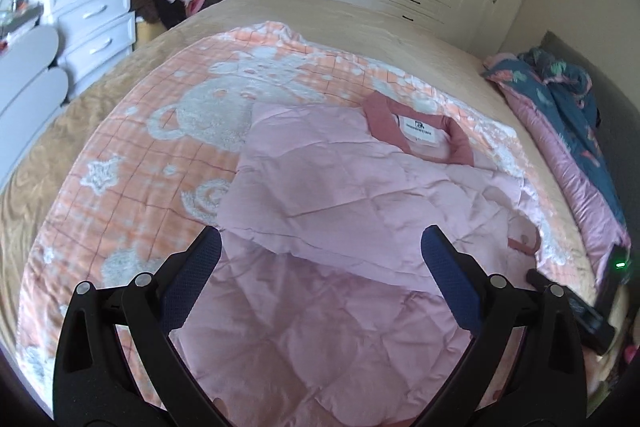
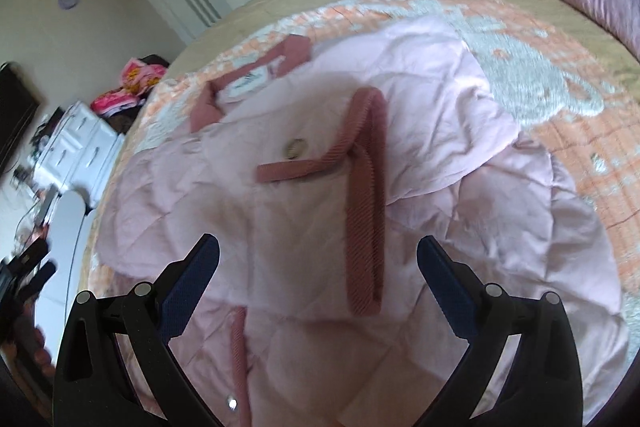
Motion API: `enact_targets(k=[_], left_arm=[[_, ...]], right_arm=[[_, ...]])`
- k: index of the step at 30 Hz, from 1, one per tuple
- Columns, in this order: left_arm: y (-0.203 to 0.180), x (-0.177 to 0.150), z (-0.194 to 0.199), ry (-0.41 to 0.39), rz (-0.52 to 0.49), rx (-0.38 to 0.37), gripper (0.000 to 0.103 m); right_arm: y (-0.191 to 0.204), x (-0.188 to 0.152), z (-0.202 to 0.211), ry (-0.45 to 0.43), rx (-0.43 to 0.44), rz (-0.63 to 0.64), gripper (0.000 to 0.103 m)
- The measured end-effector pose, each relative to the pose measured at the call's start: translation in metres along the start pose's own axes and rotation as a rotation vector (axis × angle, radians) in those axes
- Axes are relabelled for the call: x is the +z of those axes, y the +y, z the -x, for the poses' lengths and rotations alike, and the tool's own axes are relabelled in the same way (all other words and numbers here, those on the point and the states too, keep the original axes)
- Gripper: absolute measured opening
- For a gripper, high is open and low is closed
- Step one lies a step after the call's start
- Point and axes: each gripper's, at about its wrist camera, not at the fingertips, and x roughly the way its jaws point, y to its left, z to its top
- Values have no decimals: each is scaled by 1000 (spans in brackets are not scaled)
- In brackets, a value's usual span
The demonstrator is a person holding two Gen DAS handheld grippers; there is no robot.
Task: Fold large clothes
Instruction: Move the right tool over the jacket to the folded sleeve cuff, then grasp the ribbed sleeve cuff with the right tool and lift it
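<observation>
A pale pink quilted jacket [image 1: 340, 187] with a dusty-rose ribbed collar [image 1: 420, 131] is spread, partly folded, on the peach checked blanket [image 1: 140, 147]. Above the jacket, both left gripper [image 1: 320, 255] and right gripper [image 2: 318, 259] are held wide open, empty. The ribbed cuff [image 2: 364, 195] should be pinched squarely so the sleeve is laid flat.

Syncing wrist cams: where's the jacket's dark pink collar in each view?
Left wrist: collar upper right of centre, label facing up, at the far end of the jacket.
Right wrist: collar upper left of centre, blurred.
Shared landmark: white drawers, at the left in both.
</observation>
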Motion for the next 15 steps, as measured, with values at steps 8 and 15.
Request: enact_targets(k=[8,15], left_arm=[[20,-4,-5,1,49,13,94],[19,-1,-9,6,49,-1,94]], right_arm=[[-14,-2,-19,20,113,-57,41],[35,15,39,-156,134,196,18]])
